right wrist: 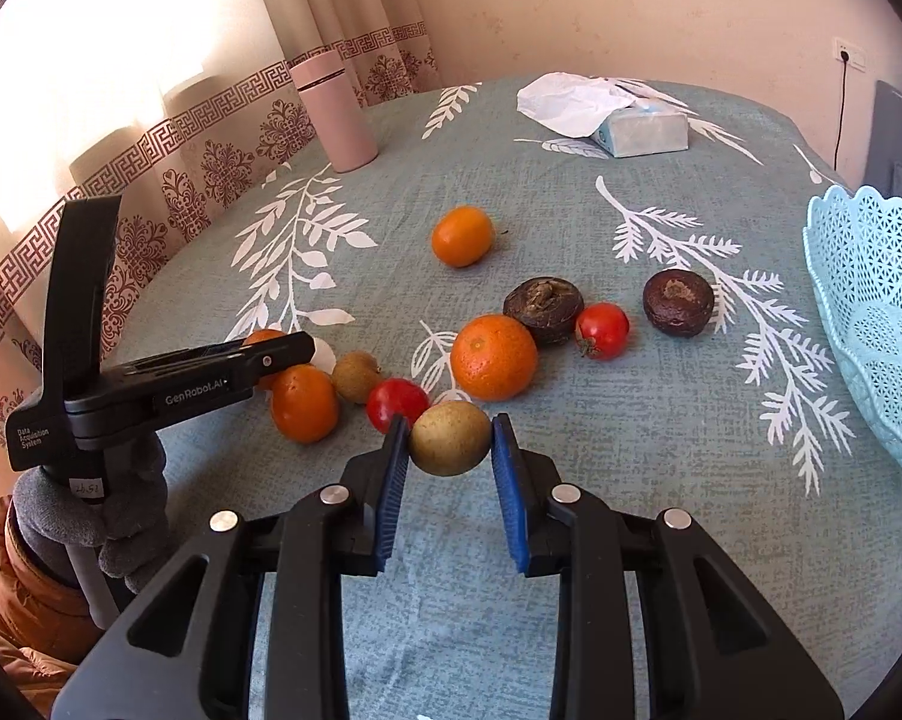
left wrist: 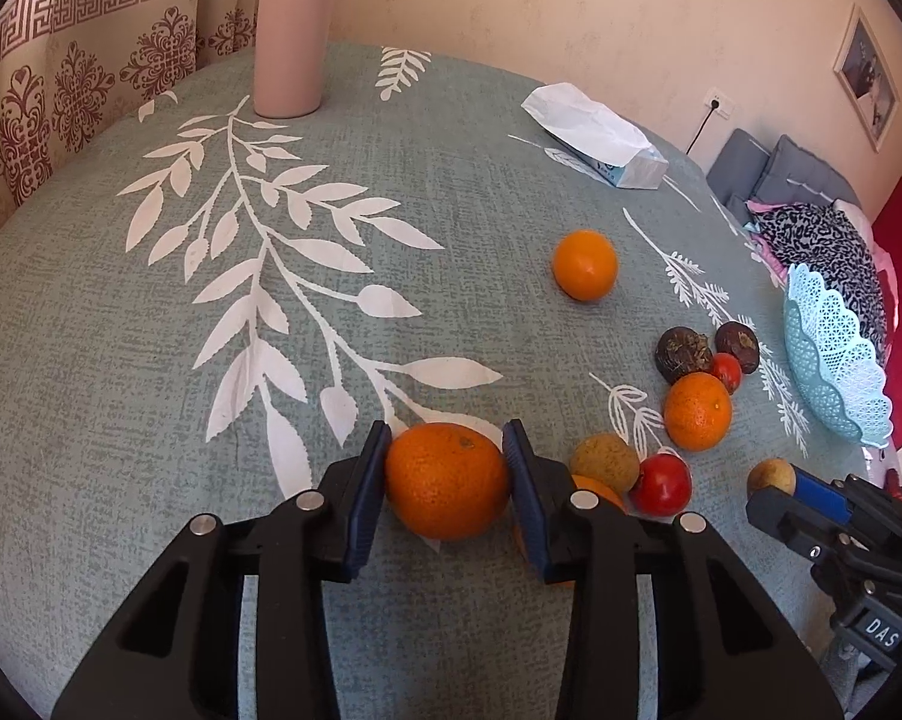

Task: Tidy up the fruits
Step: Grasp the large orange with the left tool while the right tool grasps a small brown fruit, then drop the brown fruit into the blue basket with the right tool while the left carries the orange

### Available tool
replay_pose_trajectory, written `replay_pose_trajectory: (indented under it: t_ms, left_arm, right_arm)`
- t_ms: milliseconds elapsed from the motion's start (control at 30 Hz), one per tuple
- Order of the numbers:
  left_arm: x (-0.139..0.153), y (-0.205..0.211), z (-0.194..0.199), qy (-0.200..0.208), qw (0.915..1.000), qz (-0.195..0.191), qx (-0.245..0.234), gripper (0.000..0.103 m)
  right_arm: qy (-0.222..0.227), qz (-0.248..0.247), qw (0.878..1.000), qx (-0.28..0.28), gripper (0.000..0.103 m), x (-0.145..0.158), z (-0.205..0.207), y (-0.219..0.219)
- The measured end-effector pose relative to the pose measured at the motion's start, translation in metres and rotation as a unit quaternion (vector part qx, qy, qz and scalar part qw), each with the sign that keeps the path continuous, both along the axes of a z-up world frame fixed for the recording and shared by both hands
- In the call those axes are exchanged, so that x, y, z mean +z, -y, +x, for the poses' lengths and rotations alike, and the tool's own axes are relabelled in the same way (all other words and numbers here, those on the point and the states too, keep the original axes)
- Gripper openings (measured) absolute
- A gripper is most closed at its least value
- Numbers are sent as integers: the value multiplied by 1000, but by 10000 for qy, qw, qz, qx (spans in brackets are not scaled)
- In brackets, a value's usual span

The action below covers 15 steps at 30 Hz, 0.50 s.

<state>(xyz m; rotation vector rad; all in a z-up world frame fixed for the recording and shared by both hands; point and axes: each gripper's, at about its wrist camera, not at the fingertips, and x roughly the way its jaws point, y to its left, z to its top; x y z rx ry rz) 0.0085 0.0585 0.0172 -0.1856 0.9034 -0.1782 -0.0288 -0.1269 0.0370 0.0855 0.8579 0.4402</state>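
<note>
At lower centre of each wrist view, the left gripper has its fingers clamped on an orange, the right gripper on a tan fruit.

We are looking from the left wrist camera, close above the table, forward and downward along the left gripper, with the right gripper showing at the right edge. From the right wrist we are facing likewise along its fingers, seeing the left gripper at left. Both views are sharing the basket, the pink bottle and the tissue pack.
</note>
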Motion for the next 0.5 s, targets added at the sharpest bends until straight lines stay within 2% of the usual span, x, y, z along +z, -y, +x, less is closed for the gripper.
replay_pose_trajectory:
  t_ms: [267,500]
  left_arm:
    - [14,11,-11,156,9999,60,-5,39]
    - [40,44,-19,464,9980,232,-363,39]
  right_arm:
    - [375,132,9958,-828,29,24,3,60]
    - [796,-69,9771,-1973,29,38,3,133]
